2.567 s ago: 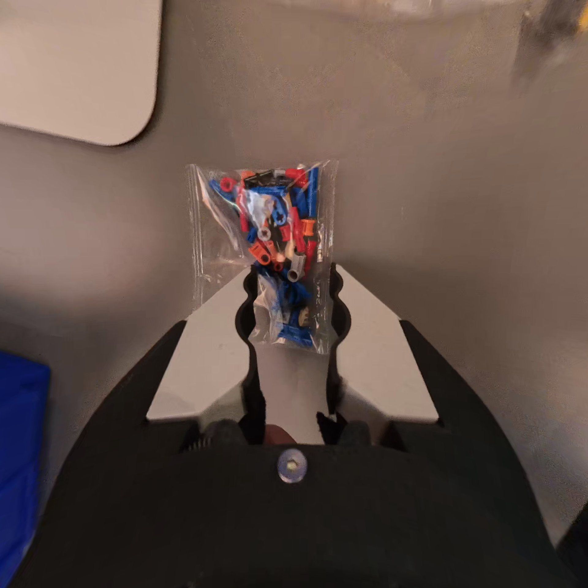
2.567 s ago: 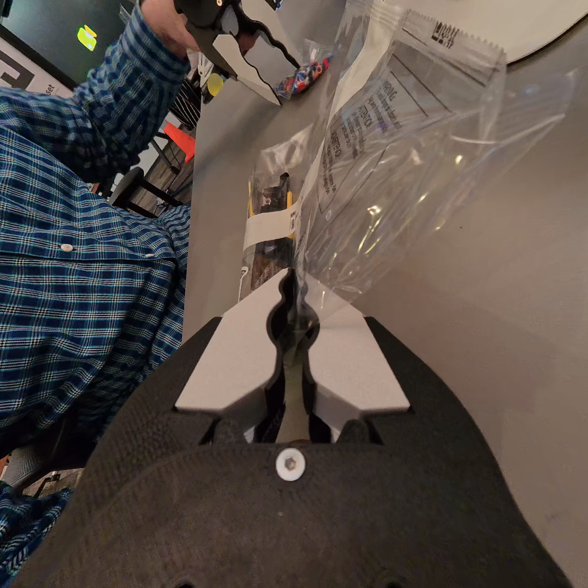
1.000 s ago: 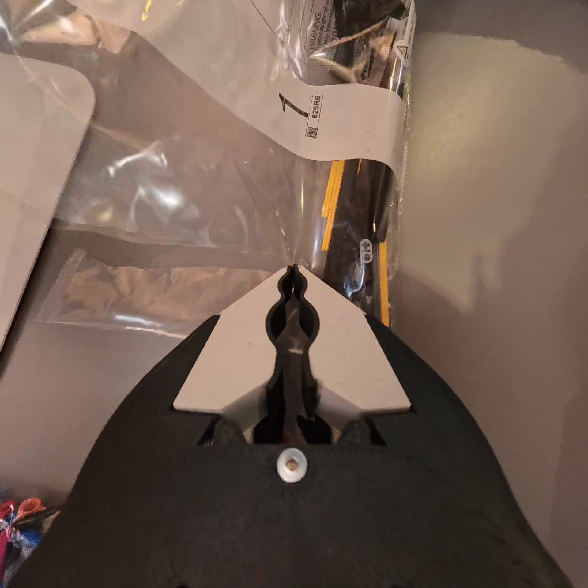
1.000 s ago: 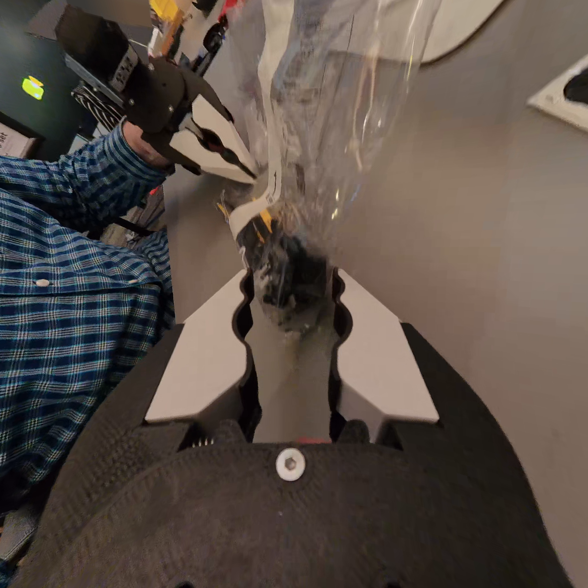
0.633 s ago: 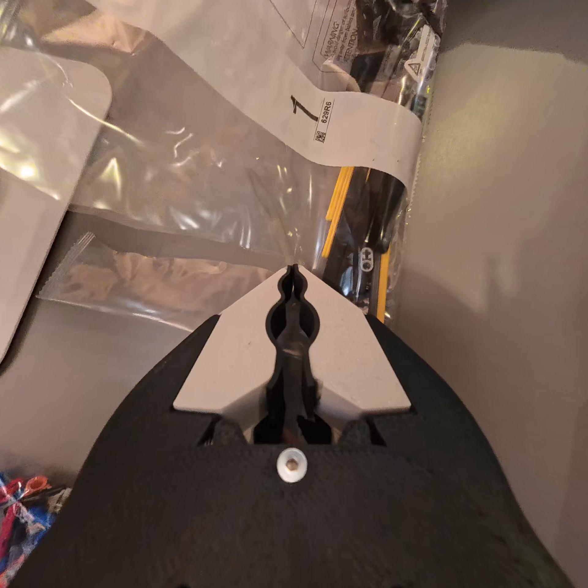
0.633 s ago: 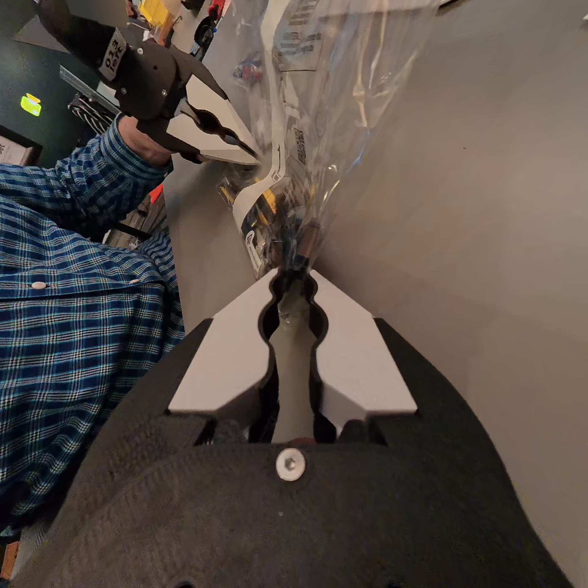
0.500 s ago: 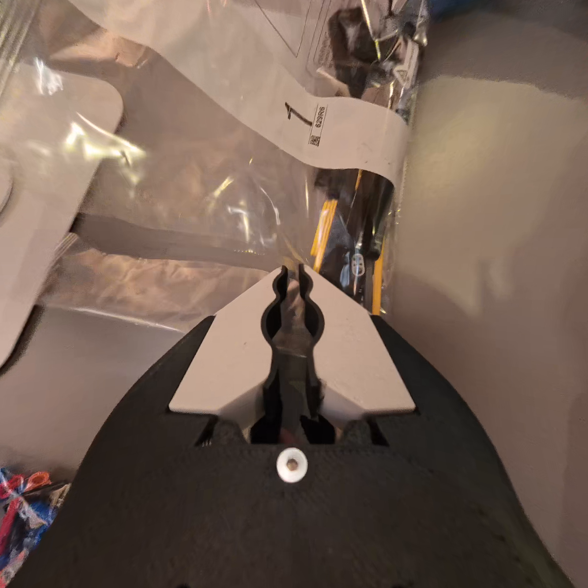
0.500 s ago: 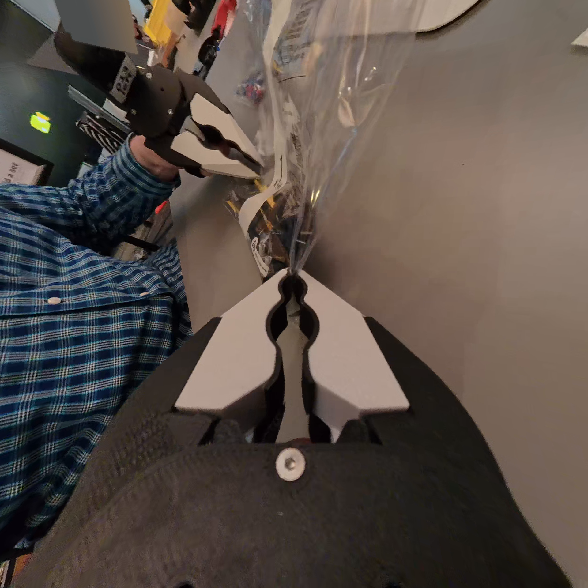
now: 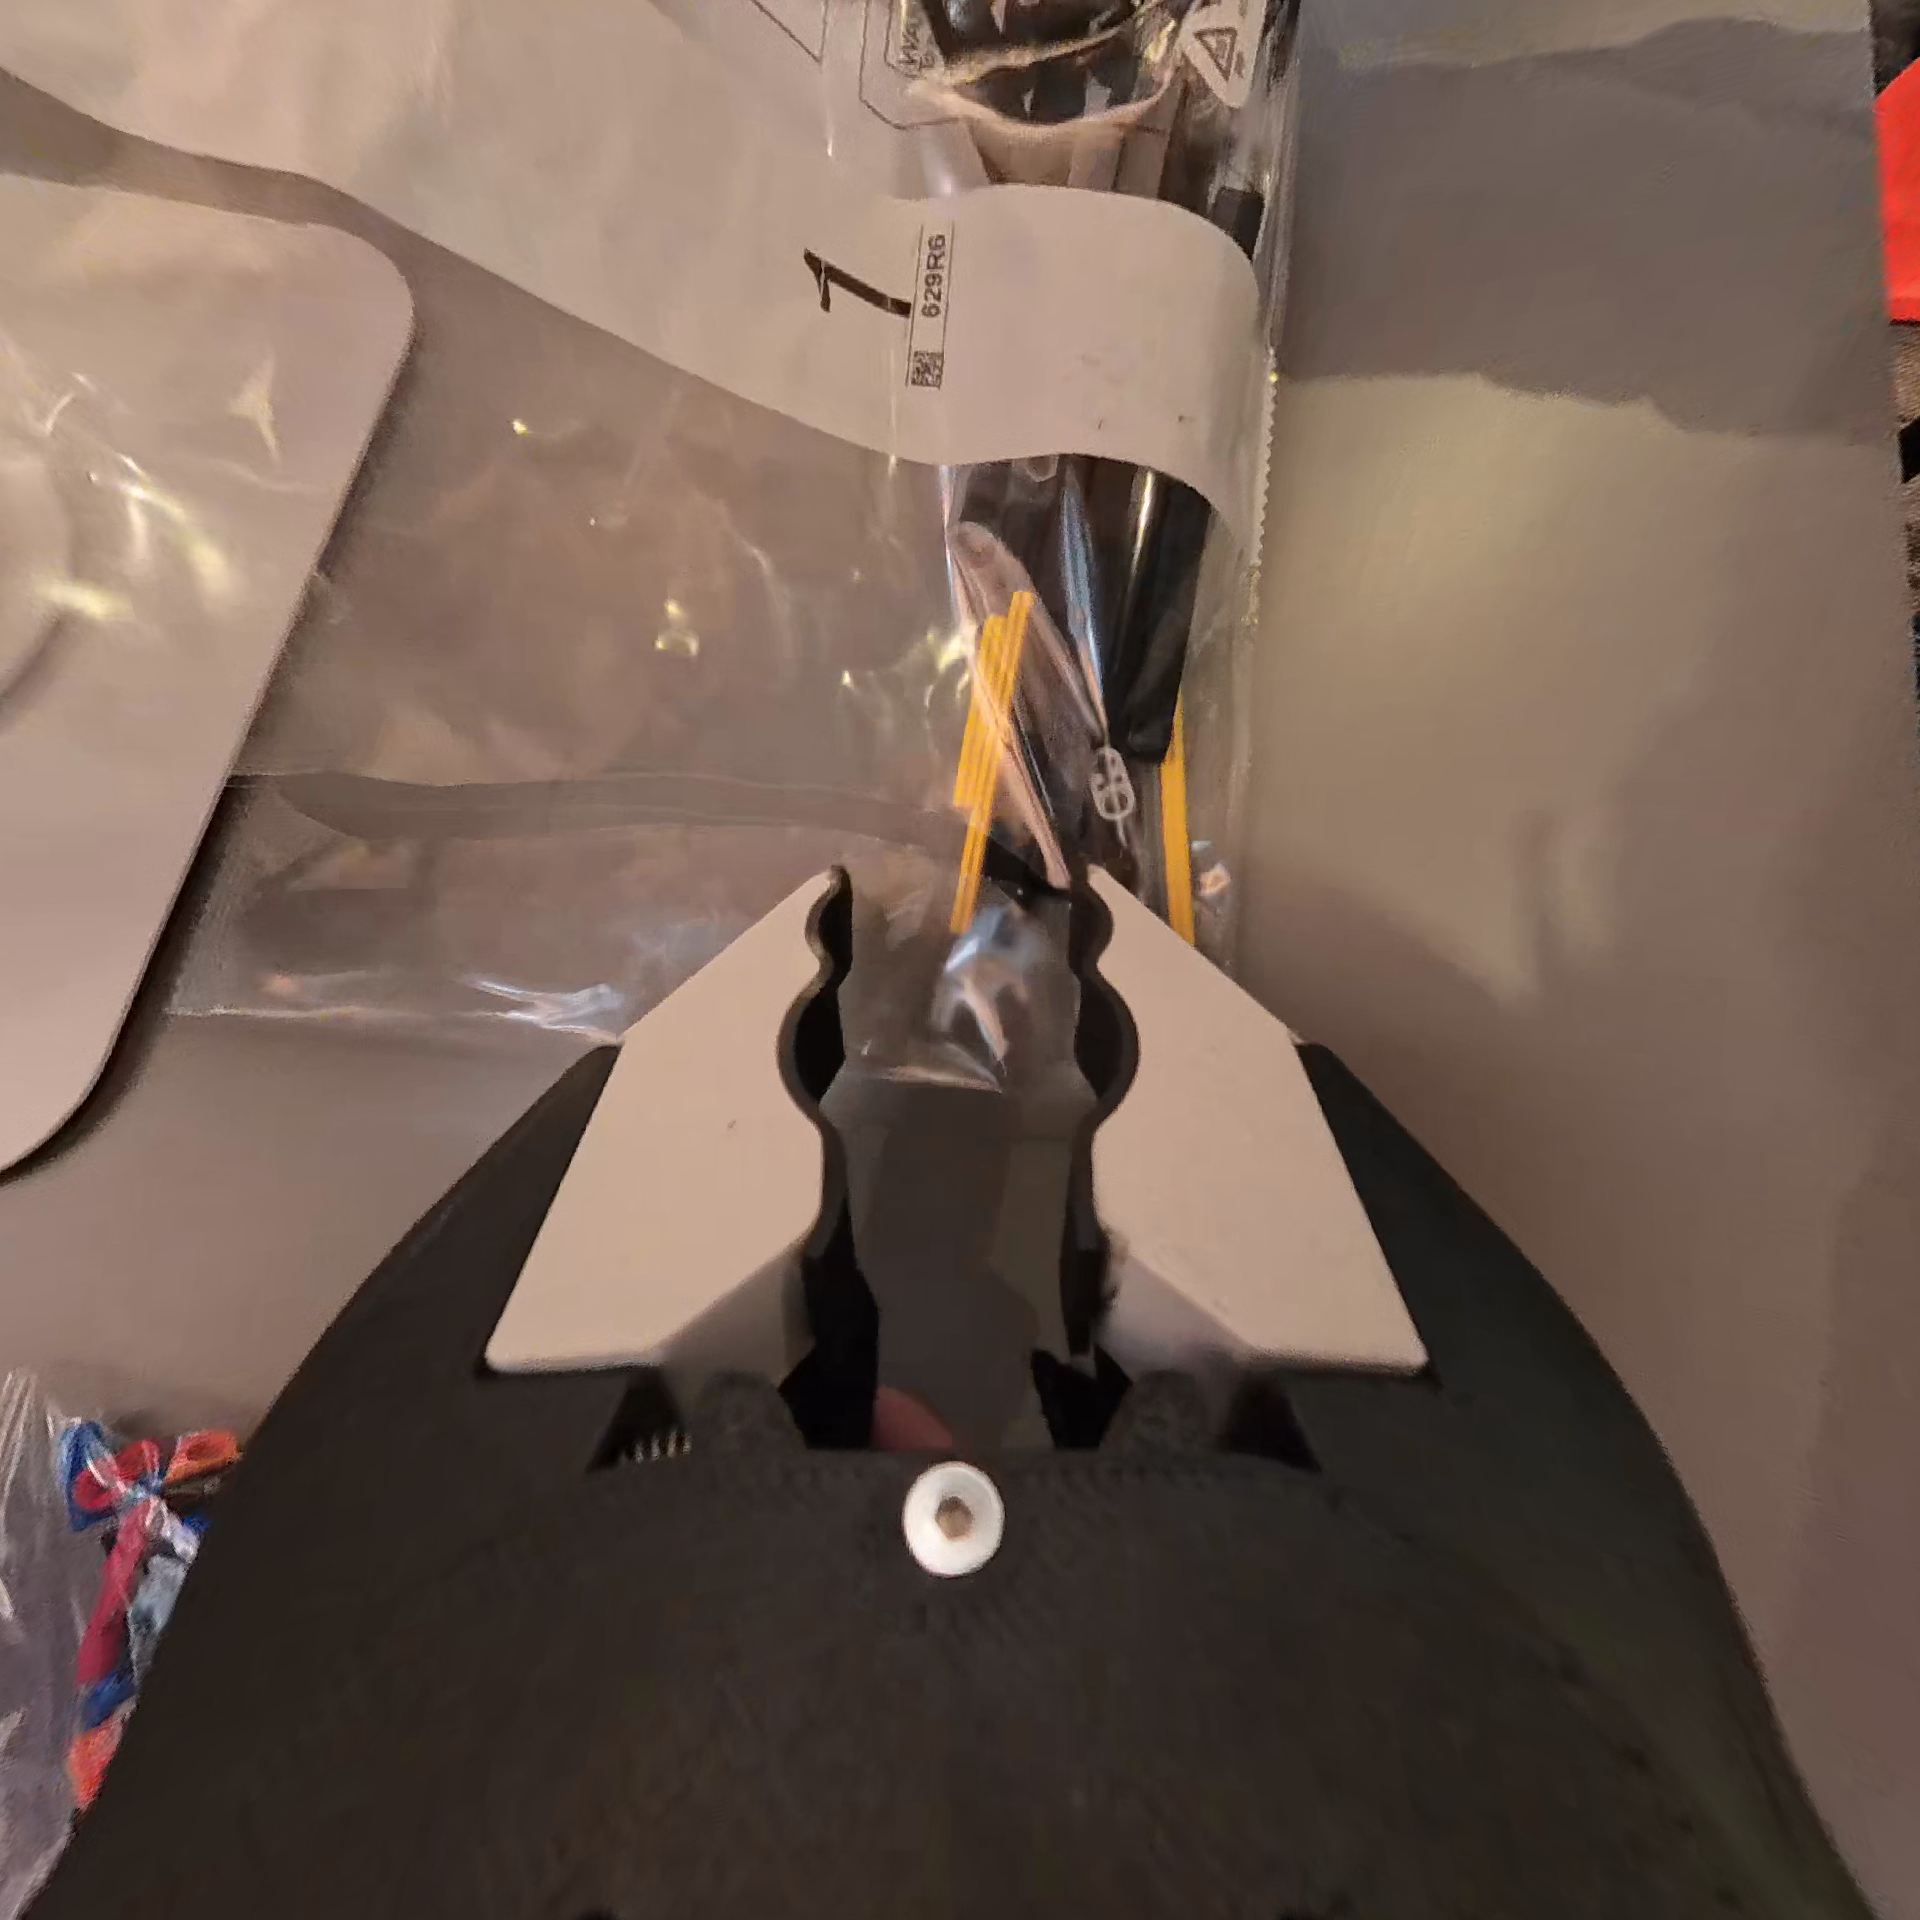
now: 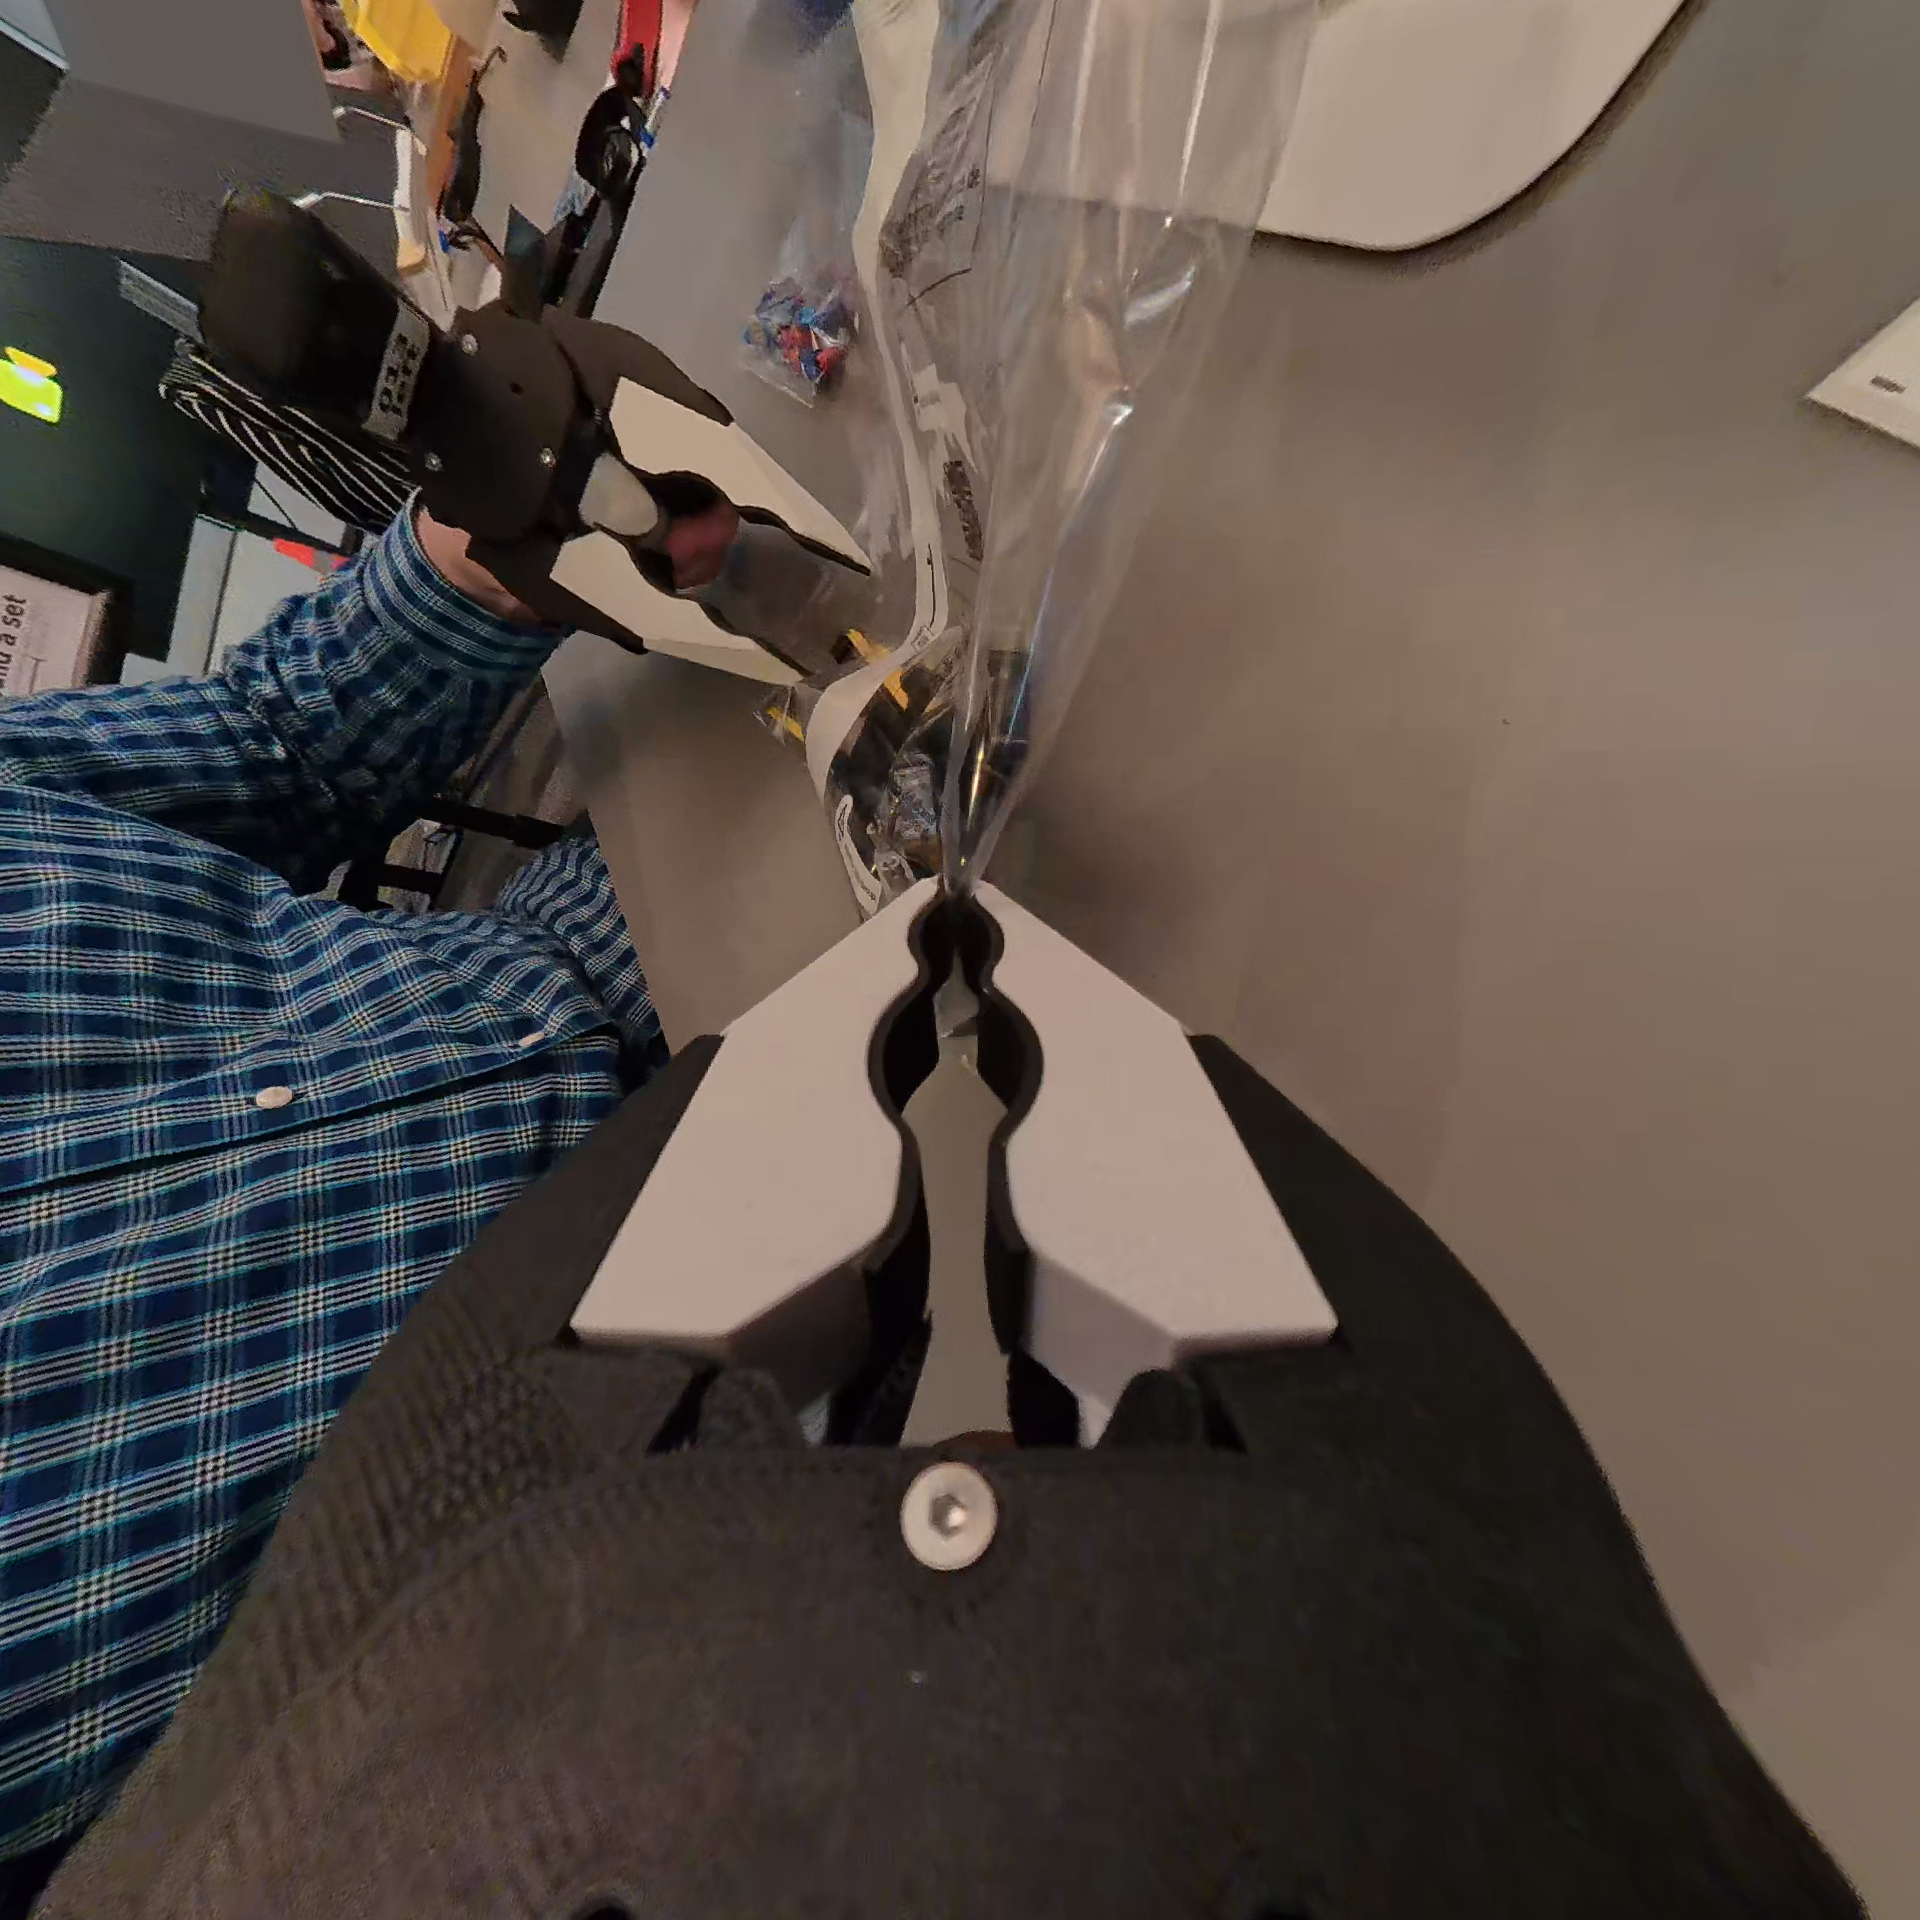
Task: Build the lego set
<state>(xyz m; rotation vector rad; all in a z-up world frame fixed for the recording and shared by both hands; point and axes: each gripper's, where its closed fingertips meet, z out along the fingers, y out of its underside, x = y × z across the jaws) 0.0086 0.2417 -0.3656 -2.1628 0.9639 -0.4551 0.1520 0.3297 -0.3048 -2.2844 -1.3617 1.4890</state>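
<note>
A large clear plastic bag (image 9: 644, 644) with a white paper band (image 9: 1081, 343) holds black and yellow lego parts (image 9: 1101, 727). My left gripper (image 9: 964, 883) is open, its jaws standing apart around the bag's lower edge near the yellow parts. In the right wrist view my right gripper (image 10: 951, 904) is shut on a corner of the same bag (image 10: 1049, 436), which stretches upward from the jaws. The left gripper (image 10: 836, 620) shows there too, open beside the bag. A small bag of red, blue and orange parts (image 9: 114, 1538) lies at lower left; it also shows in the right wrist view (image 10: 800, 338).
A grey table (image 10: 1507, 831) carries everything. A white rounded board (image 9: 156, 582) lies at left, seen also in the right wrist view (image 10: 1423, 125). A white sheet (image 10: 1875, 390) sits at the right edge. A person's plaid sleeve and shirt (image 10: 260, 1091) fill the left.
My left gripper left the small parts bag, pinched the large bag's edge, and has now opened. My right gripper opened briefly, then shut again on the bag's corner and stays shut.
</note>
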